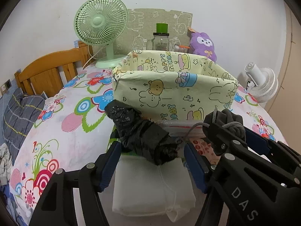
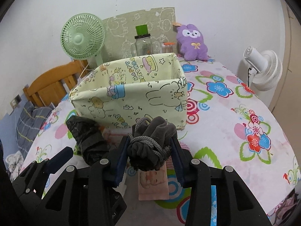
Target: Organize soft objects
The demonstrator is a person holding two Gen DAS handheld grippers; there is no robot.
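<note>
A pale yellow cartoon-print fabric bin stands open on the flowered bed, also in the right wrist view. My left gripper is open around a black crumpled plastic bag bundle lying on a folded white cloth. My right gripper is shut on a dark grey cloth bundle tied with grey cord, held just in front of the bin; it shows at the right of the left wrist view. A pink printed cloth lies below it.
A green fan, a glass jar with green lid and a purple plush stand behind the bin. A white fan stands at the right. A wooden headboard is at the left. A clear zip bag lies by the bin.
</note>
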